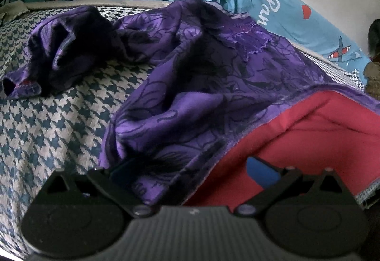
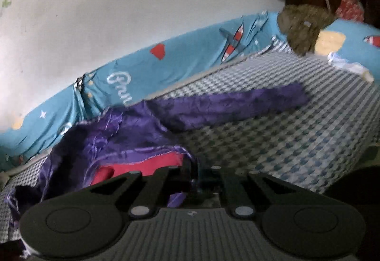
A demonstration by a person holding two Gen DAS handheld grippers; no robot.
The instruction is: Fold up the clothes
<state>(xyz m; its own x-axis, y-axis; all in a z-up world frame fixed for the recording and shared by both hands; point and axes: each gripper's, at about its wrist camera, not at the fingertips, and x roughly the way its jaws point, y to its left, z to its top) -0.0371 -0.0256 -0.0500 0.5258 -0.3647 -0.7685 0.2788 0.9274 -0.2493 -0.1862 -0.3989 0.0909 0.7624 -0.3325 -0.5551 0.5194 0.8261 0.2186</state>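
The folding is judged to be at an early stage. A purple patterned garment [image 1: 201, 75] with a red lining [image 1: 308, 132] is spread in loose heaps across the houndstooth bed cover [image 1: 59, 118], and no neat fold is seen anywhere on it. In the left wrist view one sleeve [image 1: 59, 52] is bunched up at the far left, and the hem is turned back so that the lining is exposed. The left gripper [image 1: 190, 173] is held wide open, with the hem edge lying between its fingers but not pressed by either pad. In the right wrist view the other sleeve [image 2: 232, 106] is stretched out flat across the cover, and the right gripper [image 2: 201, 177] is closed tight on a bunched edge of the purple cloth beside the lining. A blue printed sheet [image 2: 142, 66] is seen along the wall behind. The garment is yet to be flattened, the sleeves brought in, and the body folded over.
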